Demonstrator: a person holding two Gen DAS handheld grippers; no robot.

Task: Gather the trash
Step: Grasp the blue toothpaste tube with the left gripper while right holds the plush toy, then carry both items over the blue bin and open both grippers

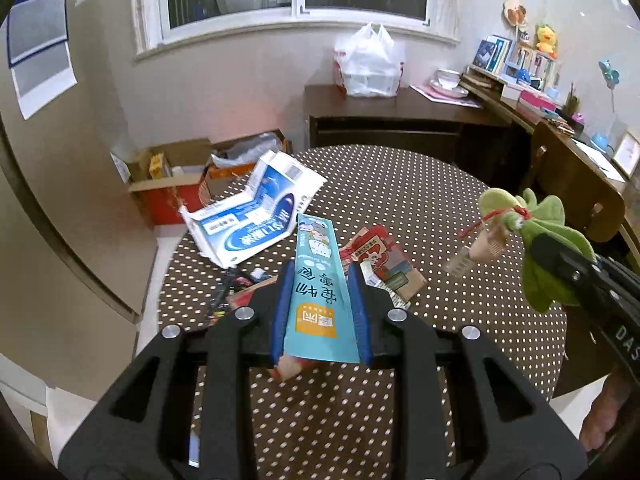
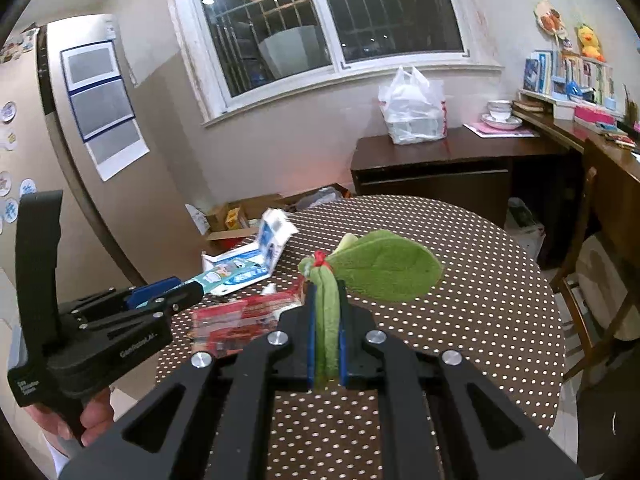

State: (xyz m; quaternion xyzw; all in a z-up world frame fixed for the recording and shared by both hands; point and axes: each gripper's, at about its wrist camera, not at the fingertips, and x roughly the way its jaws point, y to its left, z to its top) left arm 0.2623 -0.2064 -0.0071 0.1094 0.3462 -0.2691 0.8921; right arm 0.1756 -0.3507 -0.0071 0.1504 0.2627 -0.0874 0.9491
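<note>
Two grippers hang over a round table (image 1: 460,200) in a brown dotted cloth. The left gripper (image 1: 320,280) clamps a teal wrapper (image 1: 316,276); the right gripper (image 2: 326,312) pinches a green plush leaf (image 2: 380,272). A torn blue-and-white carton (image 1: 248,216) lies at the table's far left edge, with red packets (image 1: 384,260) near the middle, their print unreadable. Open boxes (image 1: 172,176) stand on the floor beyond, partly hidden.

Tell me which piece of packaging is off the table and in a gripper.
The long teal wrapper, clamped between the left gripper's blue pads. The torn blue-and-white carton and the red wrappers lie on the dotted tablecloth.
</note>
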